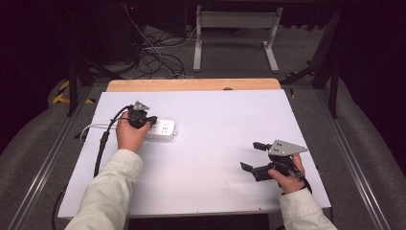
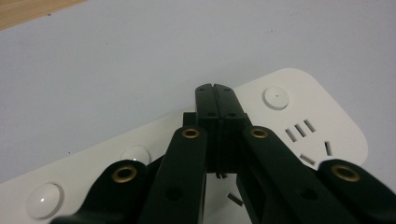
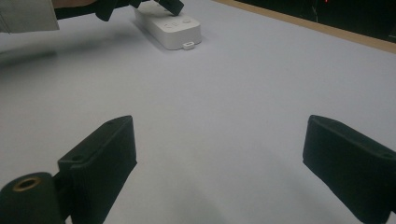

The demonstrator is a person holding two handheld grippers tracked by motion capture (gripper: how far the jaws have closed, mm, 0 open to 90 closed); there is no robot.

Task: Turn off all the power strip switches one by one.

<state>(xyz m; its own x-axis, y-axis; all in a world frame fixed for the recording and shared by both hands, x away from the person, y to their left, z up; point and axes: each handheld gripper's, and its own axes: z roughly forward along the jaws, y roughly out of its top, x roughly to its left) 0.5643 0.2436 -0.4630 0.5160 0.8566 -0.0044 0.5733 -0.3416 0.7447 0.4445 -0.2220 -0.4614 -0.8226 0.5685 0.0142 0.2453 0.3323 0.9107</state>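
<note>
The power strip (image 1: 162, 129) lies on the white table (image 1: 215, 143) toward its far left, and we see our left gripper (image 2: 216, 88) clenched empty right over it, while our right gripper (image 1: 252, 155) gapes released, well apart from the strip.

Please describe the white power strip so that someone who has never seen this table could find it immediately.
Find the white table top and go to its far left part. The power strip lies flat under the left gripper, whose jaws are shut. It is a rounded white bar with sockets and round buttons.
</note>
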